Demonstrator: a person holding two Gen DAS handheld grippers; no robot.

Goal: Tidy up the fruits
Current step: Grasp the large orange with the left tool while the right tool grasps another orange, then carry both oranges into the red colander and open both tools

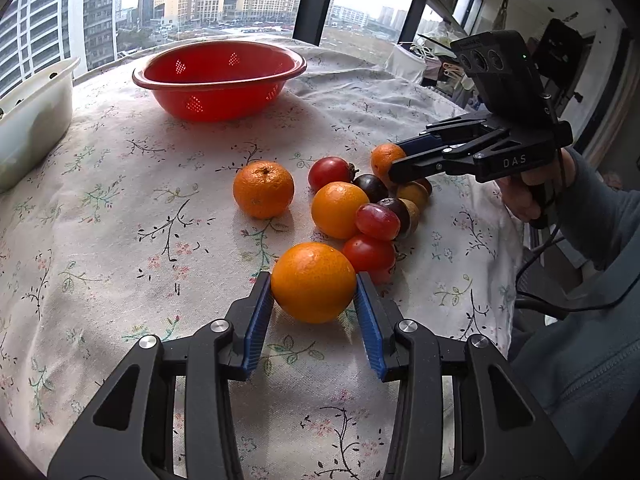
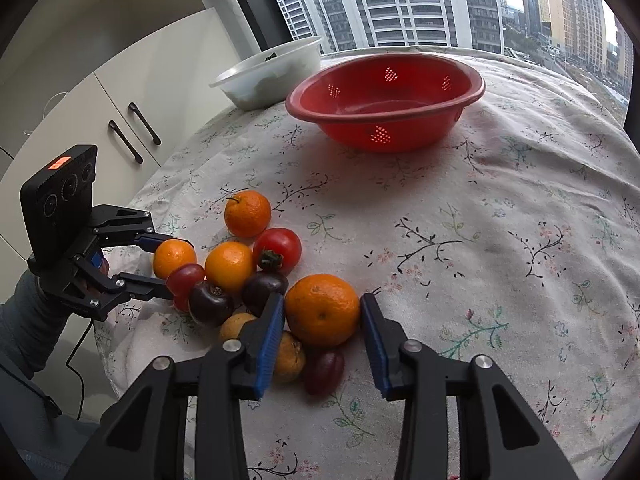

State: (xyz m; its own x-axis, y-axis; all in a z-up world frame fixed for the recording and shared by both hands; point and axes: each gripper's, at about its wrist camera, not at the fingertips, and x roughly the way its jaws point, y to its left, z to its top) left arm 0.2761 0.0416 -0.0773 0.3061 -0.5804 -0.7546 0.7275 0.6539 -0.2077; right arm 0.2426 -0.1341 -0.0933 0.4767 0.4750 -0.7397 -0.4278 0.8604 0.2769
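A pile of oranges, red tomatoes, dark plums and small brown fruits lies on the flowered tablecloth. My left gripper (image 1: pixel 314 286) is shut on an orange (image 1: pixel 313 282) at the near edge of the pile; it also shows in the right wrist view (image 2: pixel 160 266) around that orange (image 2: pixel 174 257). My right gripper (image 2: pixel 322 312) is shut on another orange (image 2: pixel 322 310) at the pile's other side; in the left wrist view (image 1: pixel 394 168) it grips that orange (image 1: pixel 384 159). A red colander bowl (image 1: pixel 218 78) stands empty at the far side, also seen in the right wrist view (image 2: pixel 386 102).
A white tub (image 1: pixel 34 116) stands at the table's far left edge, beside the red bowl in the right wrist view (image 2: pixel 272 72). A lone orange (image 1: pixel 263 189) sits left of the pile. White cabinets (image 2: pixel 132 120) stand beyond the table edge. Windows lie behind.
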